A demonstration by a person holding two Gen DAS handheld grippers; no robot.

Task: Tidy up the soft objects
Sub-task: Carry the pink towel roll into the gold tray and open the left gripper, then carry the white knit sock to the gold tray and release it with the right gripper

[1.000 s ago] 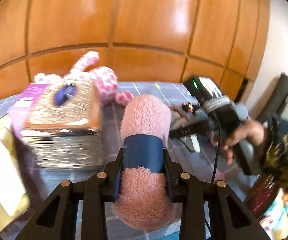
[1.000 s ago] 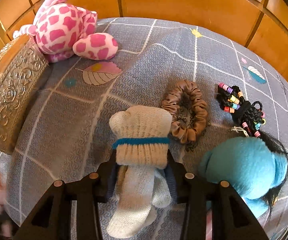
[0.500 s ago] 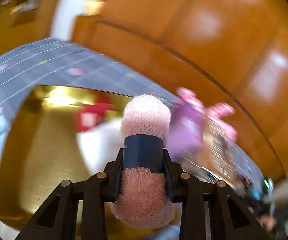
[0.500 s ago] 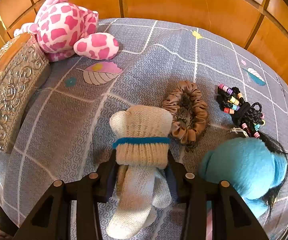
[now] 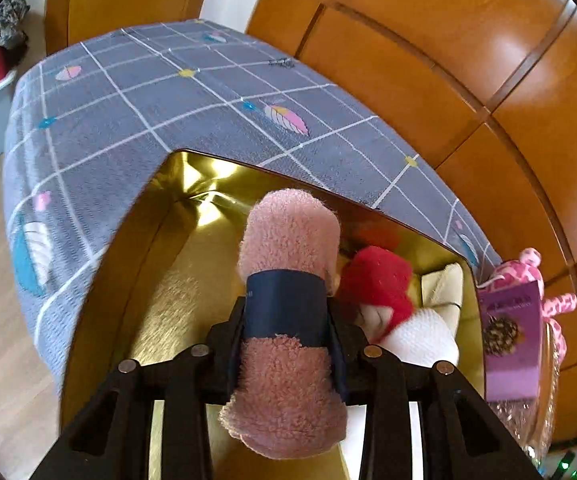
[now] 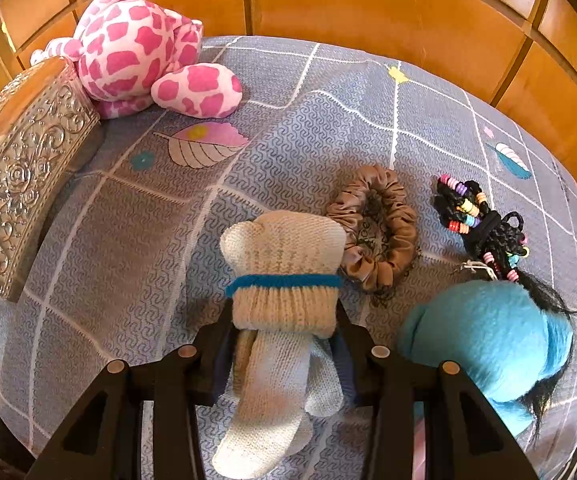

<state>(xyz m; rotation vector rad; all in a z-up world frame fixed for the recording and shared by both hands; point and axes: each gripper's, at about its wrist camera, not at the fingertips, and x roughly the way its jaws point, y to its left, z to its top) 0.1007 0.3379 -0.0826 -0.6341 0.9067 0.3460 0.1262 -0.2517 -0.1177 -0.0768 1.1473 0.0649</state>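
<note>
**Inspector:** Over the gold box (image 5: 136,320), lower centre of the left view, what do you hold?

**Operator:** My left gripper (image 5: 288,312) pinches a pink fleece roll (image 5: 288,248), fuzzy, bound by a dark blue band, jaws pressed on both flanks. A second ago this view faced the silver embossed box and the far end of the bed; now it looks down into the gold interior. I judge the roll is at its drop point.

**Inspector:** Contents of the box?

**Operator:** A red plush item (image 5: 380,280) and a white knitted piece (image 5: 424,340) lie right of centre; the left half of the floor is bare.

**Inspector:** And the other hand?

**Operator:** Unchanged from a second ago. My right gripper (image 6: 284,332) clamps a cream knitted sock roll (image 6: 284,264) with a blue stripe, low over the grey bedspread (image 6: 128,240). A brown scrunchie (image 6: 372,236) lies just to its right, a beaded hair tie (image 6: 476,220) beyond, a blue fleece roll (image 6: 488,340) at lower right, a pink spotted plush (image 6: 140,40) at upper left.

**Inspector:** Progress?

**Operator:** Partway, I judge; several items remain outside.
</note>
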